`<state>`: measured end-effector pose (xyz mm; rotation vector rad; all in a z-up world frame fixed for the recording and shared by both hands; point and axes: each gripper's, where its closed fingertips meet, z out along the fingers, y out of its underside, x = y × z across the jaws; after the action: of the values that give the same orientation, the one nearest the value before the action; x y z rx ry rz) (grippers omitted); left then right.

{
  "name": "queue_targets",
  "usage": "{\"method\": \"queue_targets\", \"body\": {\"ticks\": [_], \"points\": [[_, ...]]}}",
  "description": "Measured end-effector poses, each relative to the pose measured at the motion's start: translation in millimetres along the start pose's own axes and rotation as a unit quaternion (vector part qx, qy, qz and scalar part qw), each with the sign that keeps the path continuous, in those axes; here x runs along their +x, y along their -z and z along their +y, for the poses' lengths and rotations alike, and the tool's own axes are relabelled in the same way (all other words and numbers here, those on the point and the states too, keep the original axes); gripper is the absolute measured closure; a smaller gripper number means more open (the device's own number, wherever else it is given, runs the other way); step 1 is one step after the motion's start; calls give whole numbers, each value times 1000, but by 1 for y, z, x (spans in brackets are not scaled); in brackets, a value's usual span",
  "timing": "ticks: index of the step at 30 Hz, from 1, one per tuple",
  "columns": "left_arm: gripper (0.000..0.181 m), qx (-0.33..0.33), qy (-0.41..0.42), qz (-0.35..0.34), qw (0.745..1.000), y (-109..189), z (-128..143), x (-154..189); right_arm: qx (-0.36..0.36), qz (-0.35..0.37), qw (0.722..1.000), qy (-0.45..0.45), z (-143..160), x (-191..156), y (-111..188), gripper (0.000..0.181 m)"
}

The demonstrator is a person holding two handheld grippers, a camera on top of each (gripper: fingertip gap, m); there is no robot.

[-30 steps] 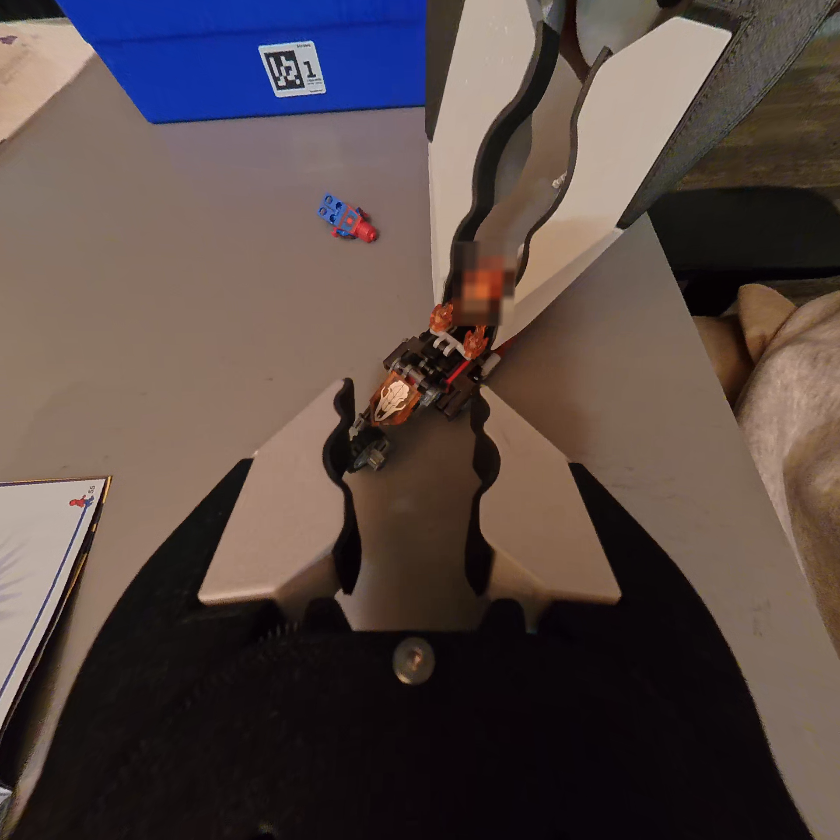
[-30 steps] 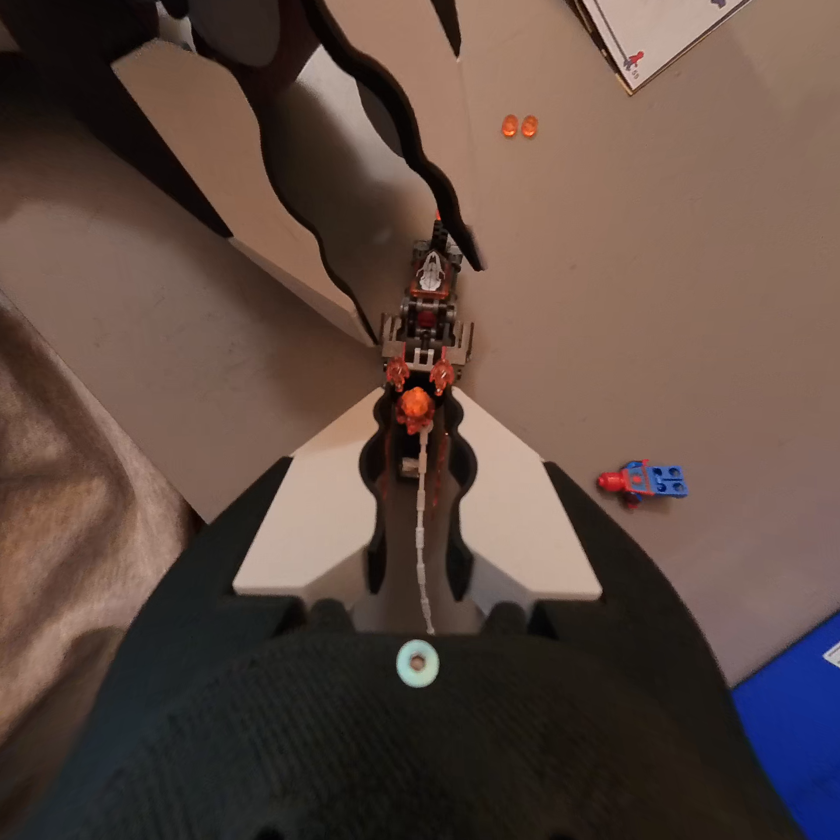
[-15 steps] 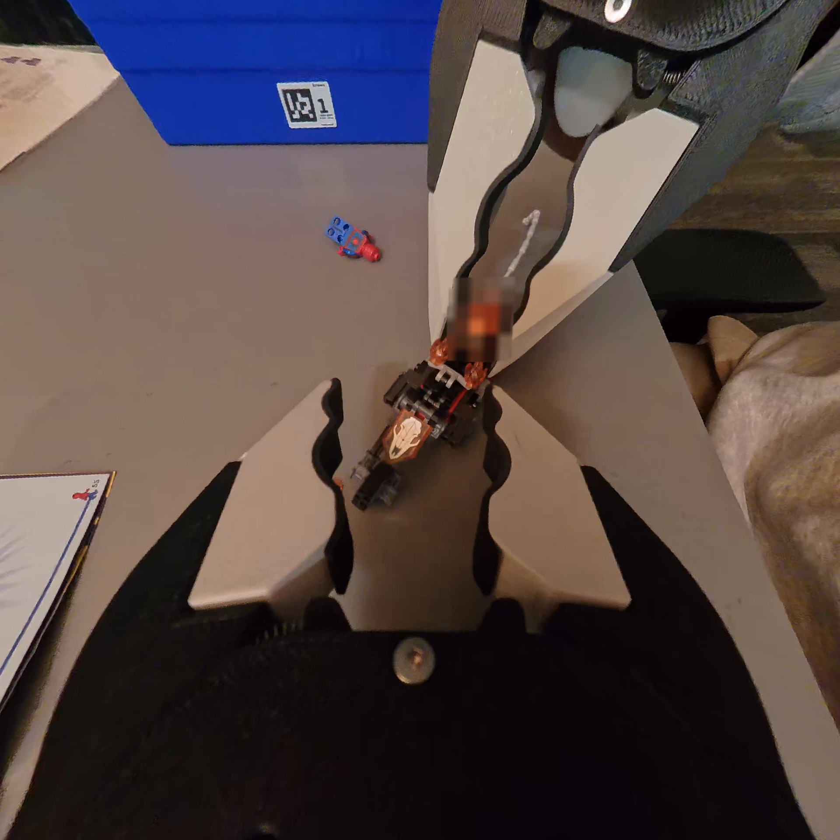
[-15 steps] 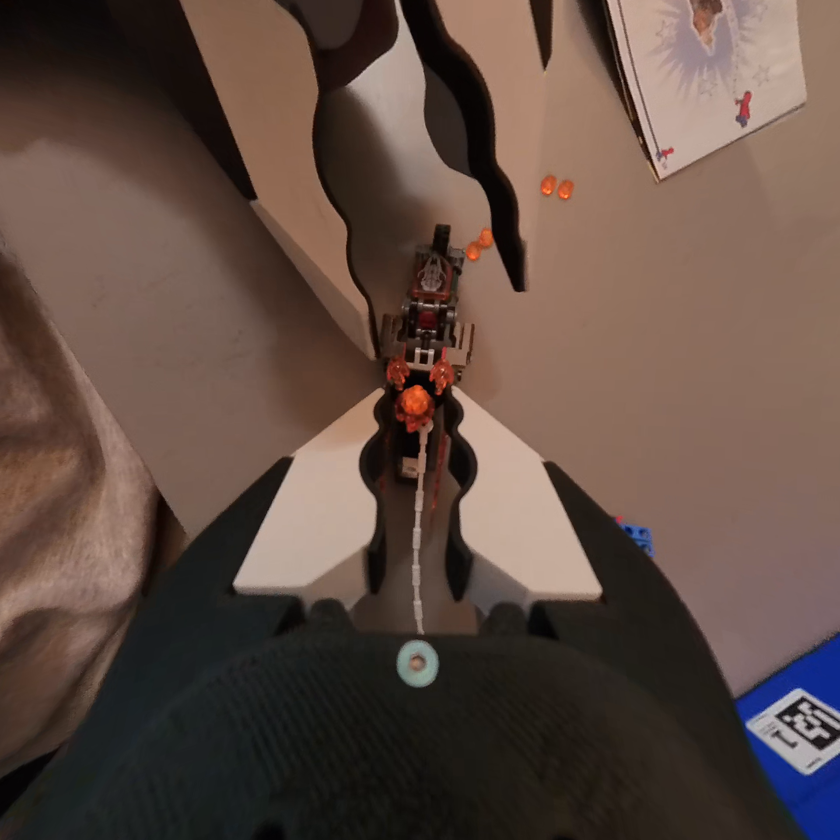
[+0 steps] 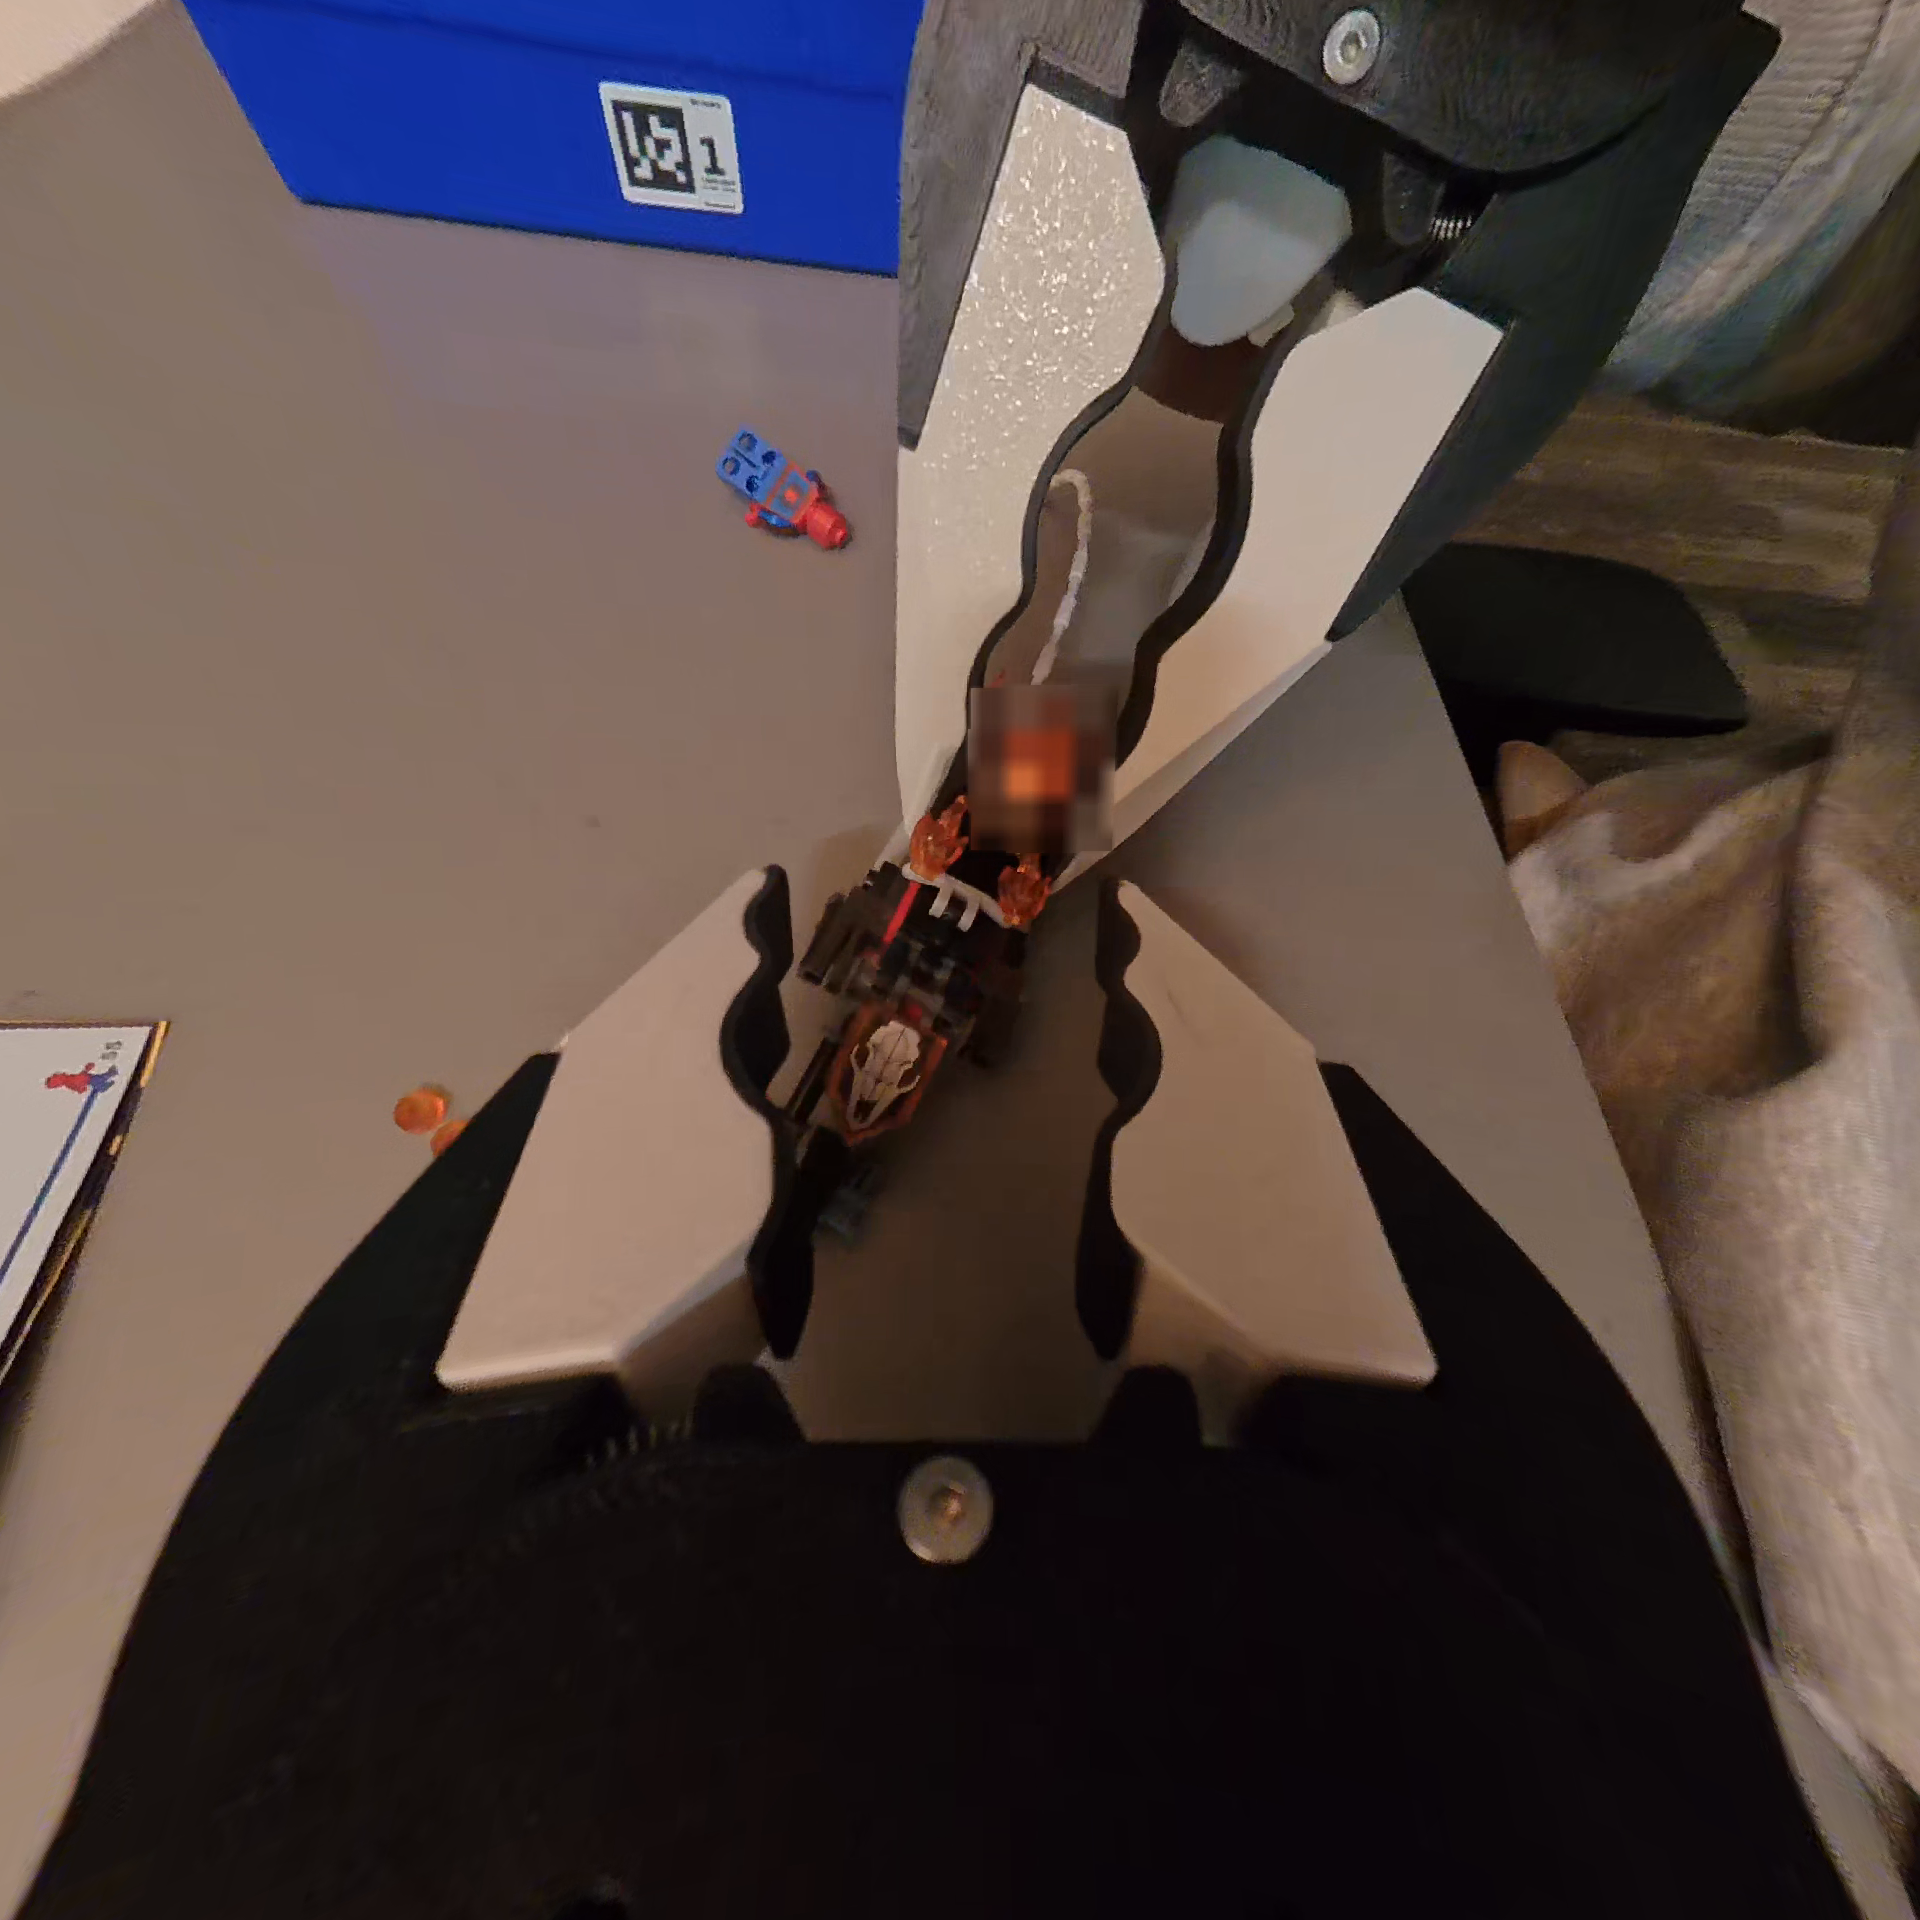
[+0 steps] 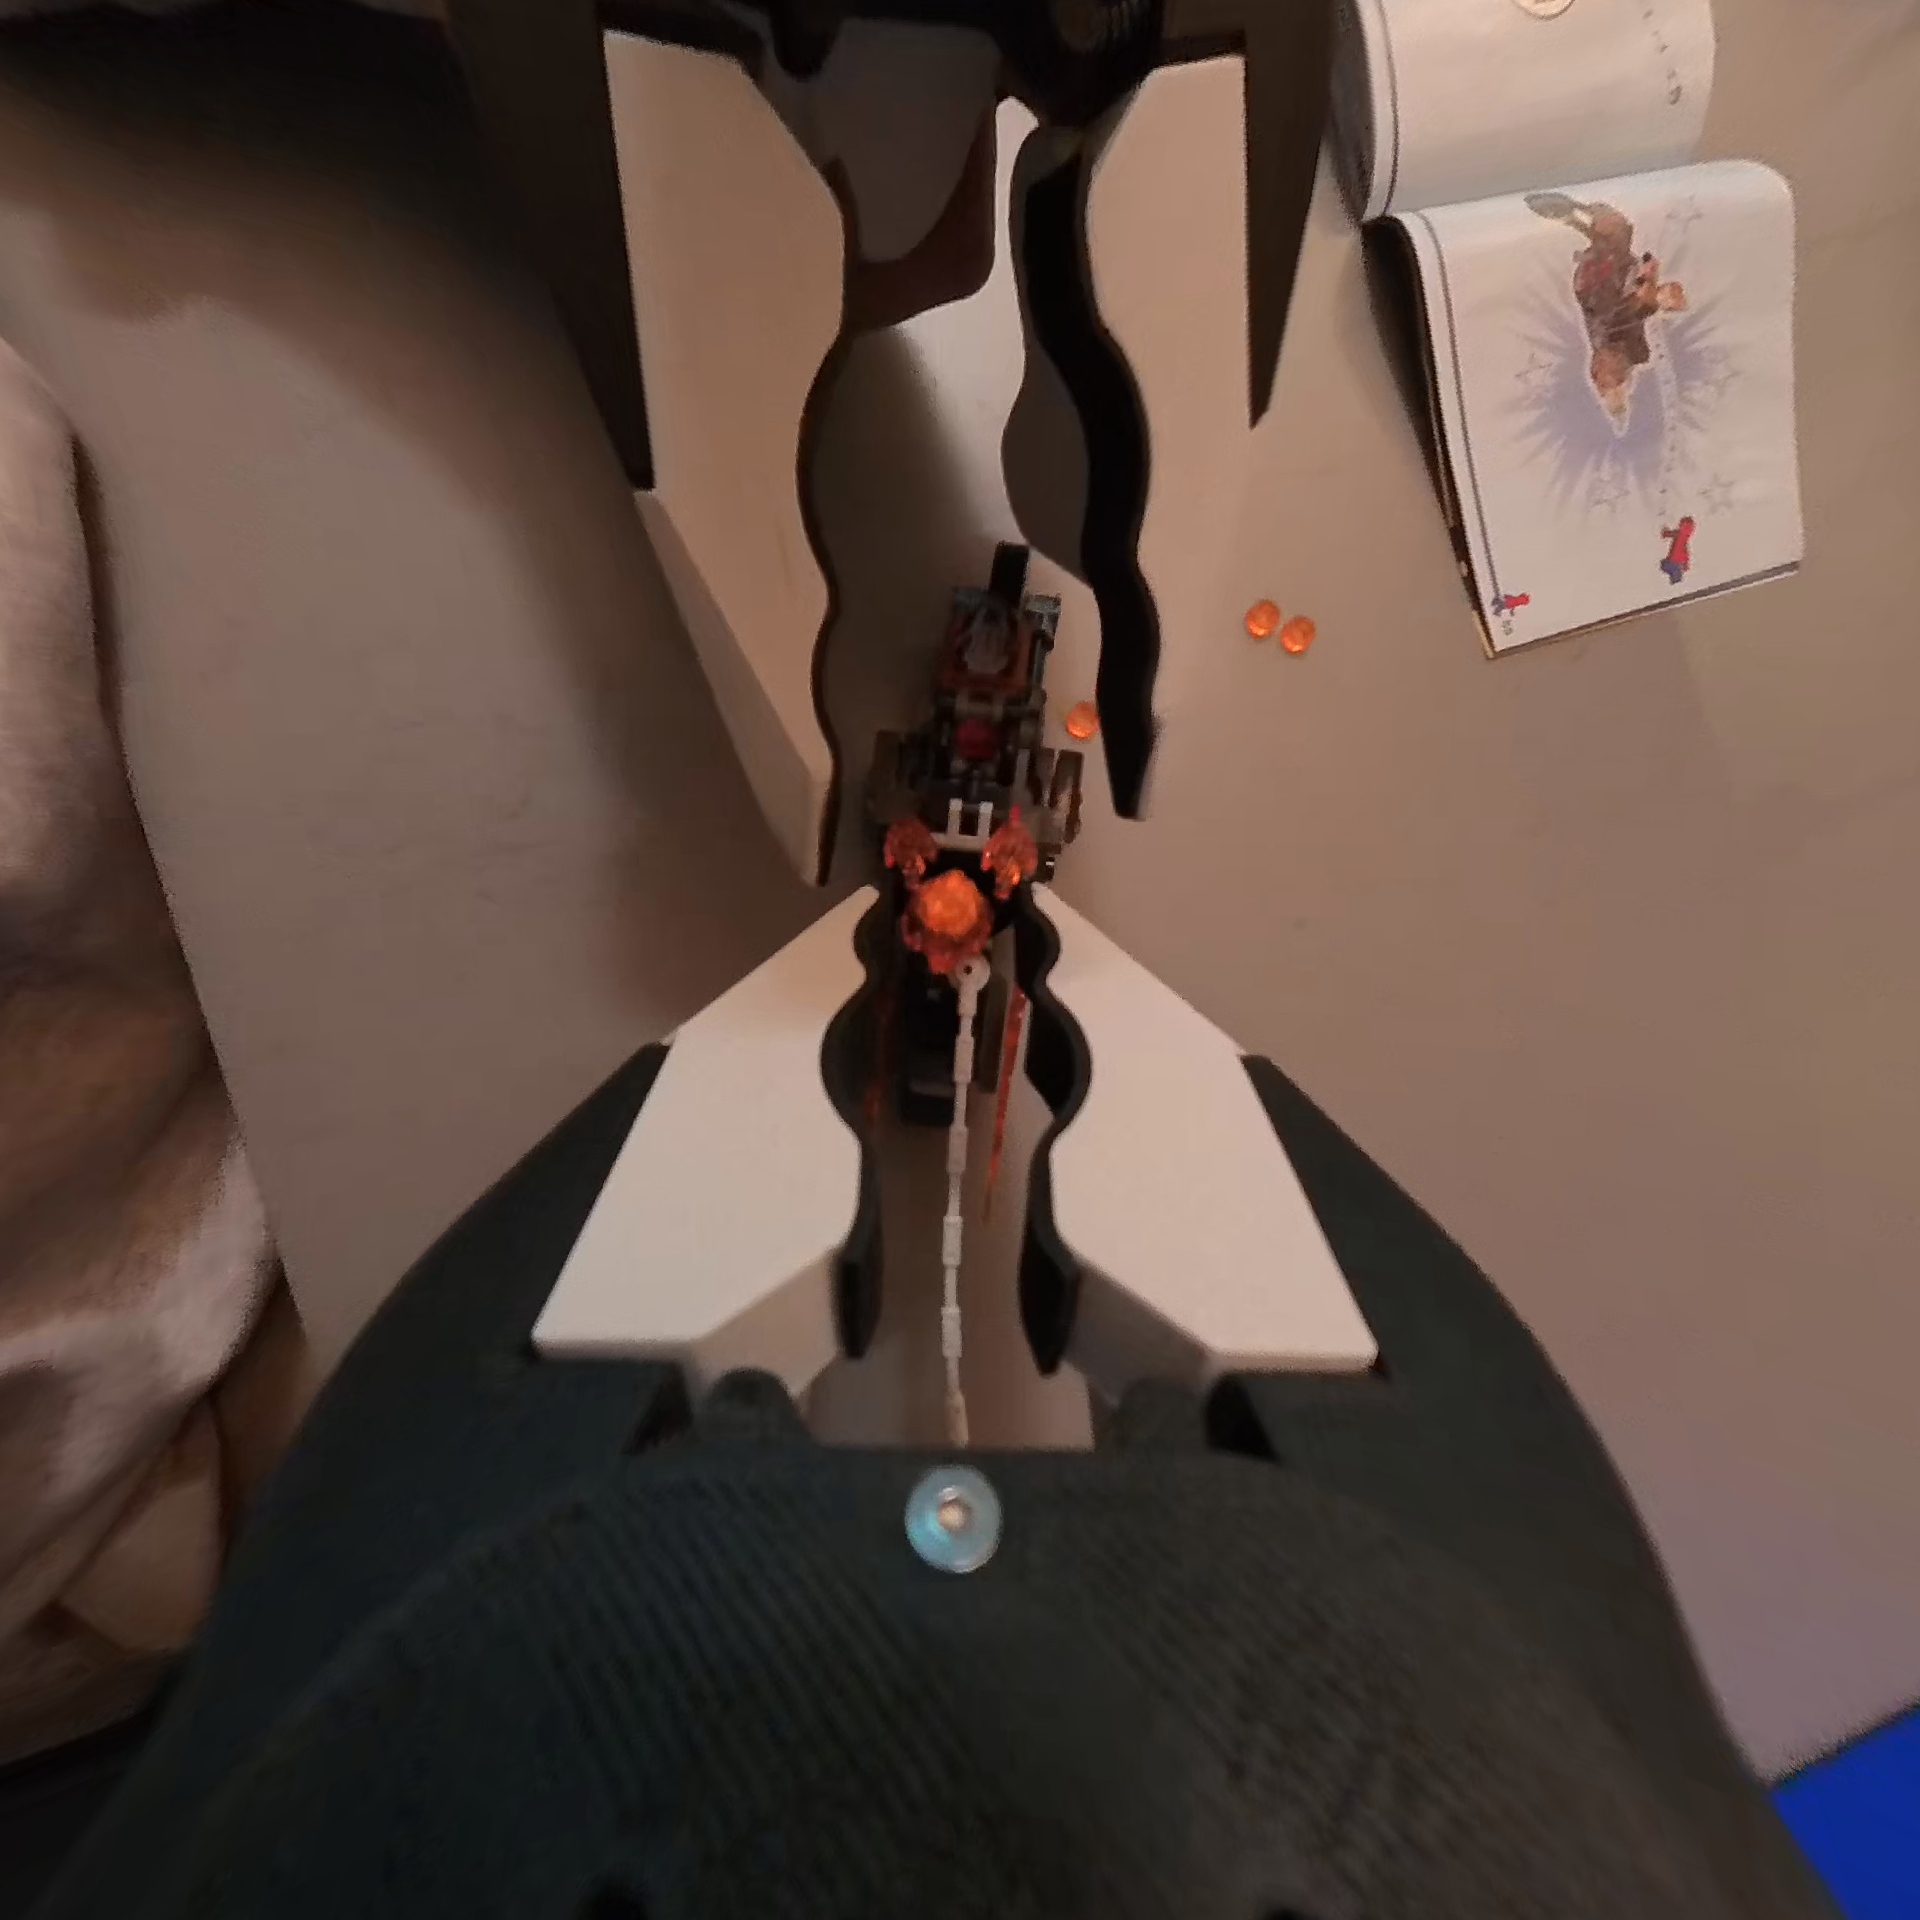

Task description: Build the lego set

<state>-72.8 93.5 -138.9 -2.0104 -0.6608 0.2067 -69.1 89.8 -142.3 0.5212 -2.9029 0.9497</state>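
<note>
Left claw [image 5: 940, 1049] now straddling motorcycle [image 5: 899, 1023]

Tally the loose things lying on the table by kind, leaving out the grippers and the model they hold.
Small orange round pieces: 3
Red and blue figure: 1
Instruction booklet: 1
Blue box: 1
Total: 6

Grey table [image 5: 416, 727], blue box [image 5: 468, 135], dim light
</note>
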Motion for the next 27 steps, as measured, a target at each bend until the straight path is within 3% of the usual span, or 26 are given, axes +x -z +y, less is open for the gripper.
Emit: {"method": "queue_targets", "body": {"ticks": [11,21,27], "points": [[125,10,57,13,998,4,0,-7,59,-15,998,5,-5,7,-2,161],[132,8,84,27,996,8,4,-10,69,-12,997,12,-7,15,-2,160],[135,-3,82,20,996,7,7,-11,66,-7,998,-1,-7,14,2,150]]}}
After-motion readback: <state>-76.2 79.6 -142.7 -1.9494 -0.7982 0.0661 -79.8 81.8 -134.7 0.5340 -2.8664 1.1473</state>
